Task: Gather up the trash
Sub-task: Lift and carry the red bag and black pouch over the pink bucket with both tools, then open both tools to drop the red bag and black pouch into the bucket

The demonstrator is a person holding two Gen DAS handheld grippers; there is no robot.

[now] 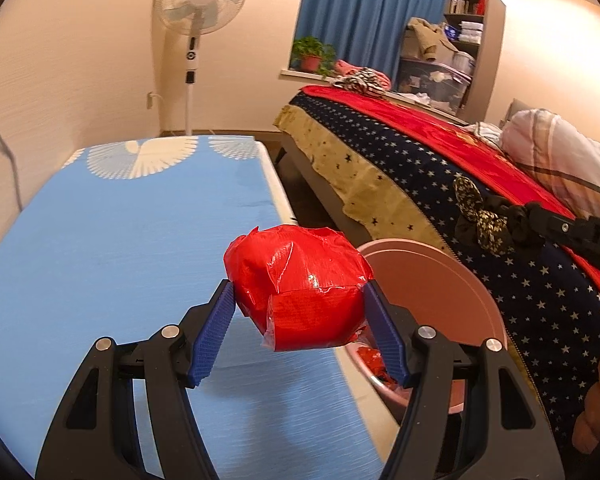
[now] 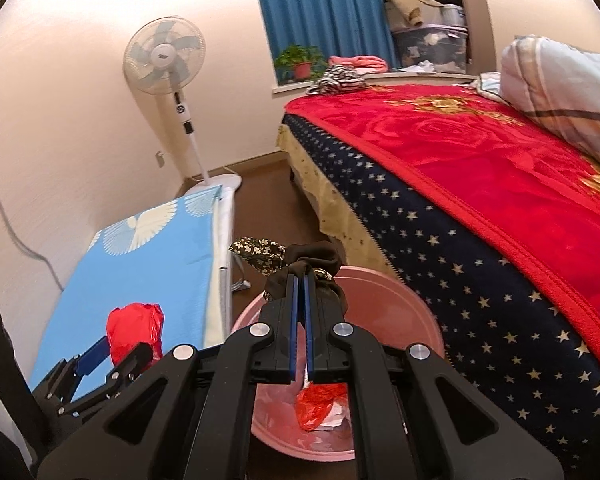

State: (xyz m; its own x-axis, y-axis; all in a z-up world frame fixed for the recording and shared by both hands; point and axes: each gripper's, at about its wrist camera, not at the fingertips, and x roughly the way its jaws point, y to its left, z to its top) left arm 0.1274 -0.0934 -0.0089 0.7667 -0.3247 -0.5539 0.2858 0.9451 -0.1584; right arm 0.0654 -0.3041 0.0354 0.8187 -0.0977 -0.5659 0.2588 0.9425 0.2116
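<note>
Red plastic wad (image 1: pixel 300 288) sits mid-frame in the left wrist view, squeezed between the left gripper (image 1: pixel 299 300) pads over the blue table (image 1: pixel 100 248) edge. Right gripper (image 2: pixel 300 280) is clamped on a dark floral scrunchie (image 2: pixel 296 258) above the pink bin (image 2: pixel 400 300), centre frame

Red crumpled plastic ball (image 1: pixel 300 292); blue ribbed fingers (image 1: pixel 214 332) on black arms. Light-blue desk (image 1: pixel 100 248) with white fan motifs at far end. Pink basin (image 2: pixel 416 300) holding red and white scraps. Dark scrunchie (image 2: pixel 296 264), black with cream floral print. Bed (image 2: pixel 480 160): red rose-patterned blanket over navy cover with pale stars. Blue curtain (image 2: pixel 332 12); white fan (image 2: pixel 164 60).
</note>
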